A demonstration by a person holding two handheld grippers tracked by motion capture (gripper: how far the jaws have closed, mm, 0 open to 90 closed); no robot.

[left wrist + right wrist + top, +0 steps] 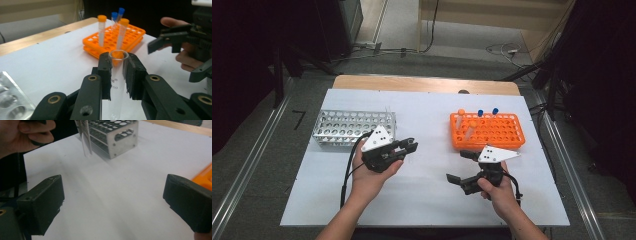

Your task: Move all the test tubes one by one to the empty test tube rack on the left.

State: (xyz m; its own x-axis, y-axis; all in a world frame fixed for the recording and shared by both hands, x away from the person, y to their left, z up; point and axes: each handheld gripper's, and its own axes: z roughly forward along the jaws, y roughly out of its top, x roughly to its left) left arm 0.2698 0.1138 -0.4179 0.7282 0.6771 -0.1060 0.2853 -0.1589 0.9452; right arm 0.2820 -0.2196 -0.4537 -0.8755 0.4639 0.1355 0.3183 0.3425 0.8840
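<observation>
White table (422, 200) with a metal rack (354, 127) at far left and an orange rack (489, 131) at far right; between them, nearer the person, two hand-held grippers. The left gripper (118, 72) is clamped on a clear glass tube (117, 82) held upright — its mouth open — above the table right of the metal rack, while the right gripper (112, 202) stands wide apart, nothing between its pads. Judged step: carrying the tube between racks; next, aligning it over a free hole before lowering.

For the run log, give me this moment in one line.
left gripper: shut on glass tube | right gripper: open, nothing held | orange rack: four capped tubes
</observation>
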